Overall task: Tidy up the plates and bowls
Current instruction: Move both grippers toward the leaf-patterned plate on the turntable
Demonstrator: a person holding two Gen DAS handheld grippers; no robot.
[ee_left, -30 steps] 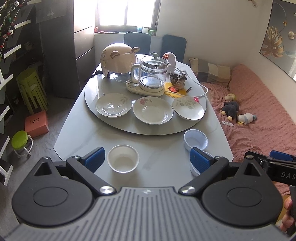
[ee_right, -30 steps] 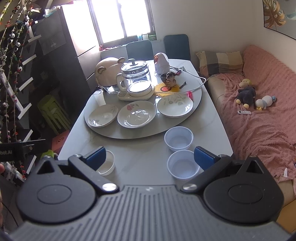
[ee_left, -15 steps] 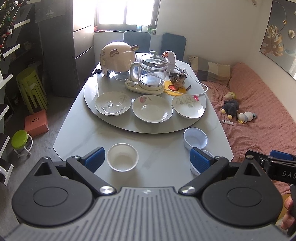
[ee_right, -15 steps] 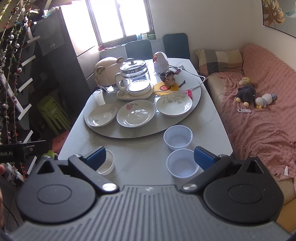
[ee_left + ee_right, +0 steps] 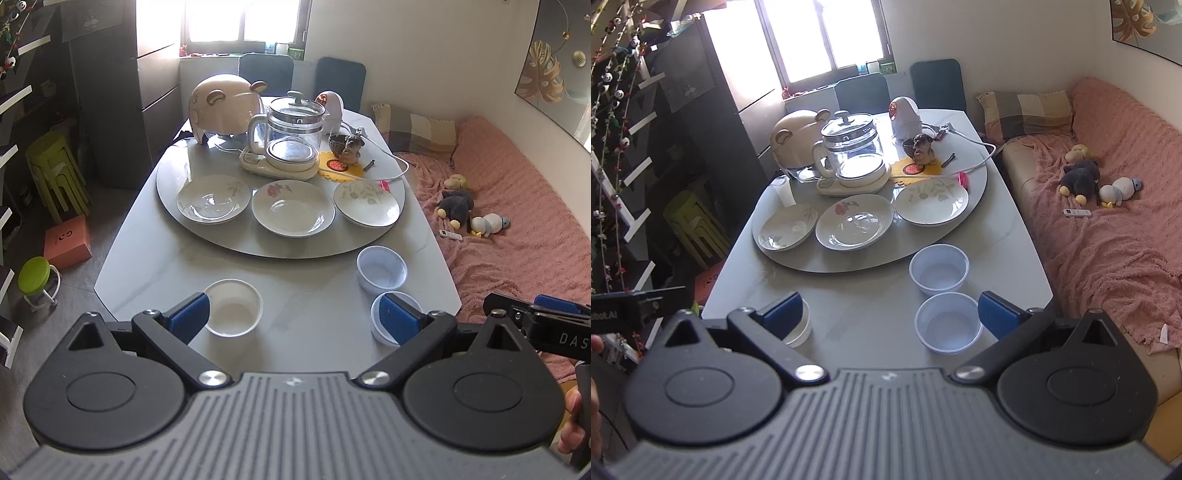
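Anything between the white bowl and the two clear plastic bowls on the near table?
Nothing: bare tabletop separates the white bowl from the clear plastic bowls, per the left wrist view.

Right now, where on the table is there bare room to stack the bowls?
The widest bare patch is the table top between the white bowl and the two clear bowls, in front of the turntable. The turntable is crowded: three plates along its front, kettle behind.
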